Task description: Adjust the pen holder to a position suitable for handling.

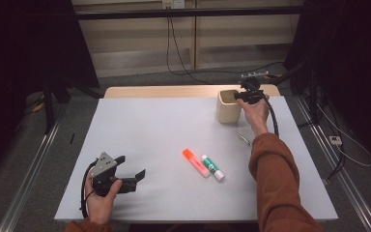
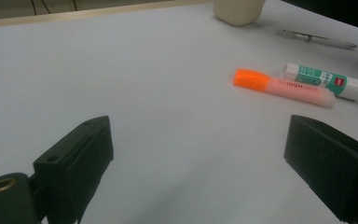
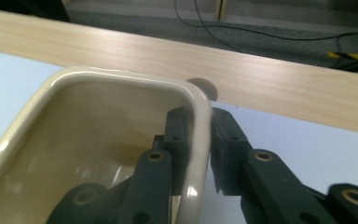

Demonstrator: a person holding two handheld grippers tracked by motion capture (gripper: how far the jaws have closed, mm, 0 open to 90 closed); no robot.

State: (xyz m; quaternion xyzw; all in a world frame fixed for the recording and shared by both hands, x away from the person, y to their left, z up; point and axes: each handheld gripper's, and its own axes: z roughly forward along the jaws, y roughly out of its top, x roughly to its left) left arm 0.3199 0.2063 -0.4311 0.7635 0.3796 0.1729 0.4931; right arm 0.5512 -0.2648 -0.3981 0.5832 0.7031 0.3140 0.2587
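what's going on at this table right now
A person works at a grey table with a gripper in each hand. The right gripper is shut on the wall of a cream cup at the far side, one jaw inside and one outside. The left gripper rests open near the front edge, holding nothing. An orange highlighter, a glue stick and a pen lie loose between them.

1. The high view is looking forward and down from above the person's side, taking in the whole table.
2. The left gripper view is sitting low and close over the tabletop, facing the orange marker, glue stick and cup, which the high view is also showing.
3. The right gripper view is pressing close to the cup's rim, facing the table's far wooden edge.
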